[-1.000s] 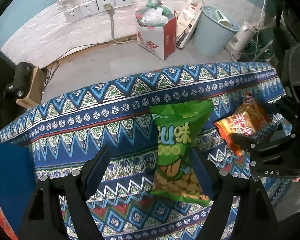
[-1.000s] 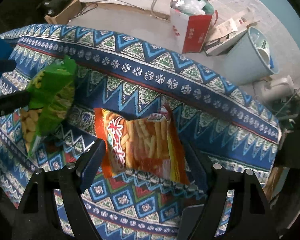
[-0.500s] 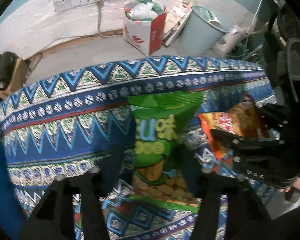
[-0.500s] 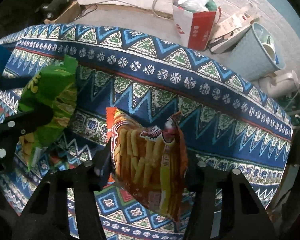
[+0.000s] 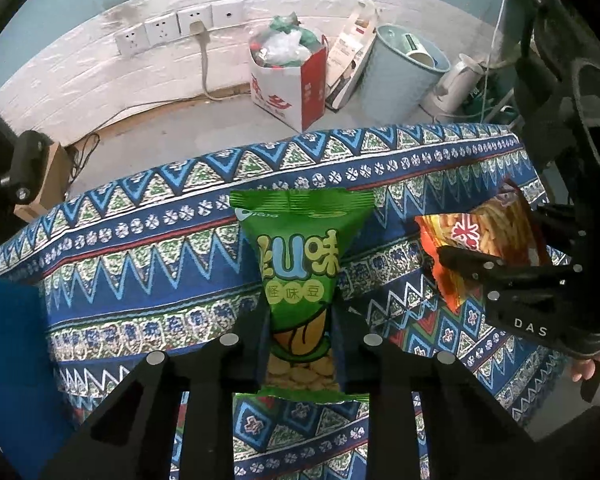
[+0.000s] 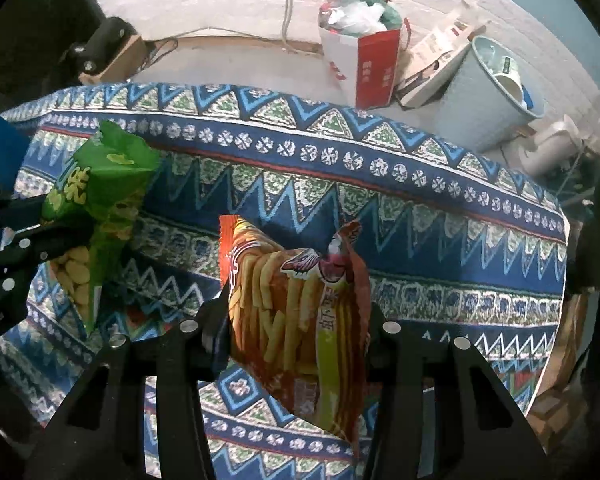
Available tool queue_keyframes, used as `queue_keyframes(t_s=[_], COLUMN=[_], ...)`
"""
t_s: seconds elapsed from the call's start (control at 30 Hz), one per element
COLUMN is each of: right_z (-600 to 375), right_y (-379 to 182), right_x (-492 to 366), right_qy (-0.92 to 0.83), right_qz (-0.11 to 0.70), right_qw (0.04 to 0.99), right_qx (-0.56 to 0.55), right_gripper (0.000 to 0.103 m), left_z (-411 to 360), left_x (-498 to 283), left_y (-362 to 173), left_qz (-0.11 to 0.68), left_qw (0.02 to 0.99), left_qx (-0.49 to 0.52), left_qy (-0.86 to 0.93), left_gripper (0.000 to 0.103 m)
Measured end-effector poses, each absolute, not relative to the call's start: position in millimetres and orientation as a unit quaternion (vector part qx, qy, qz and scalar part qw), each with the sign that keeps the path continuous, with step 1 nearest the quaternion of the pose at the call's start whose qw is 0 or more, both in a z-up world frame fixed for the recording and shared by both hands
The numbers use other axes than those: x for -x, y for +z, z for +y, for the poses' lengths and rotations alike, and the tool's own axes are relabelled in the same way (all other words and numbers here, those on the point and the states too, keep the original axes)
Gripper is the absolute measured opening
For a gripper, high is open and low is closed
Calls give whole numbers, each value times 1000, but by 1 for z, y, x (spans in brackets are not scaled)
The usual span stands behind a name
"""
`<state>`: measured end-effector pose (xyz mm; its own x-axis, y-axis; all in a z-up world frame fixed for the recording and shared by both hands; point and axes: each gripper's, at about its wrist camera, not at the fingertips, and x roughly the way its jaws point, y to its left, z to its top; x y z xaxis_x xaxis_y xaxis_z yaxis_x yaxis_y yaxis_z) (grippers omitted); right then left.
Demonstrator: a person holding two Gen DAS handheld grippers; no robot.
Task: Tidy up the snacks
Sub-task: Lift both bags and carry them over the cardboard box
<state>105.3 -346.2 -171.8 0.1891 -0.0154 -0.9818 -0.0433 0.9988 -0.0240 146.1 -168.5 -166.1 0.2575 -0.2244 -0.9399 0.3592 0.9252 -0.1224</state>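
We grip the green crinkly bean-snack packet (image 5: 300, 280) in our left gripper (image 5: 300, 344), its long axis pointing away along the fingers; our right gripper (image 6: 296, 332) pinches the orange foil fries packet (image 6: 300, 312), both above the patterned blue tablecloth (image 5: 140, 272).

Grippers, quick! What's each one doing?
Left gripper: closed on the green snack bag.
Right gripper: closed on the orange snack bag.
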Motion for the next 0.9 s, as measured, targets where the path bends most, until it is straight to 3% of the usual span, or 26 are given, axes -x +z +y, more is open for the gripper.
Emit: queue_keyframes(t_s=[0.9], right_z=[-271], right_y=[-76], right_x=[-93], right_qy=[59], right_qz=[559], right_qw=[827], right_qx=[33], right_gripper=[46], left_z=[-78], left_x=[-97], left_y=[-70], left_qz=[502], left_qw=[854], left_qx=[-75], left_qy=[-114], left_gripper=[24])
